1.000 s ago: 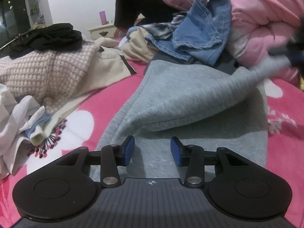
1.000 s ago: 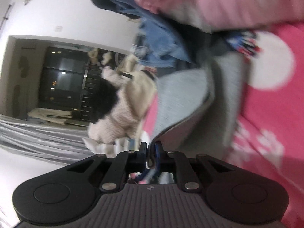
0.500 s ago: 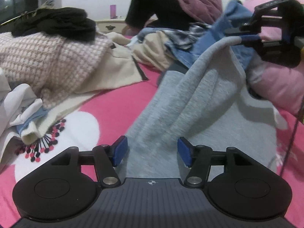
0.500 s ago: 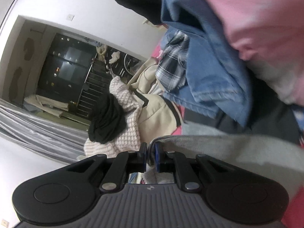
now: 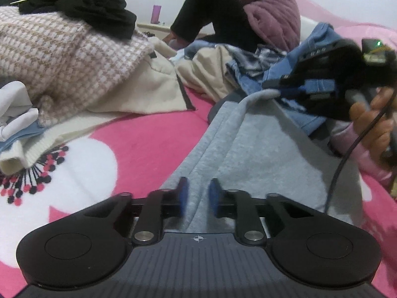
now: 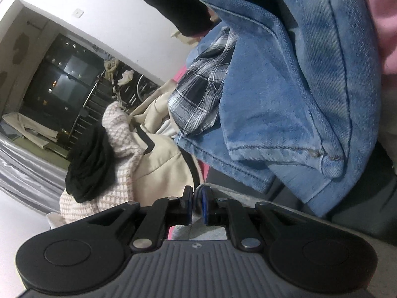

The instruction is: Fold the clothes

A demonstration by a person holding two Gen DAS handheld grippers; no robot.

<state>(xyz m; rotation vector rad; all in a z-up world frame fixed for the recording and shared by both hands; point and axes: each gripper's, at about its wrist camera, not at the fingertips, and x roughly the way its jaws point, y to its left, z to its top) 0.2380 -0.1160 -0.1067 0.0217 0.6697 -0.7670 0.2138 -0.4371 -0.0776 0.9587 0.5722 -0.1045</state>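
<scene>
The grey garment lies on the bed. The right hand-held gripper pinches its far edge; the left hand-held gripper is closing around a near fold and could slip off if it bites too little cloth.

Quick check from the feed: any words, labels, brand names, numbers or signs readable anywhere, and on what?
No readable text in either view.
Left tongs' body: a small crosshair mark, no letters.
Right tongs' body: the same mark, no letters.
Right tongs' side, seen from the left camera: pale marks, too blurred to read.
Grey sweatshirt, jeans: no label shows.
</scene>
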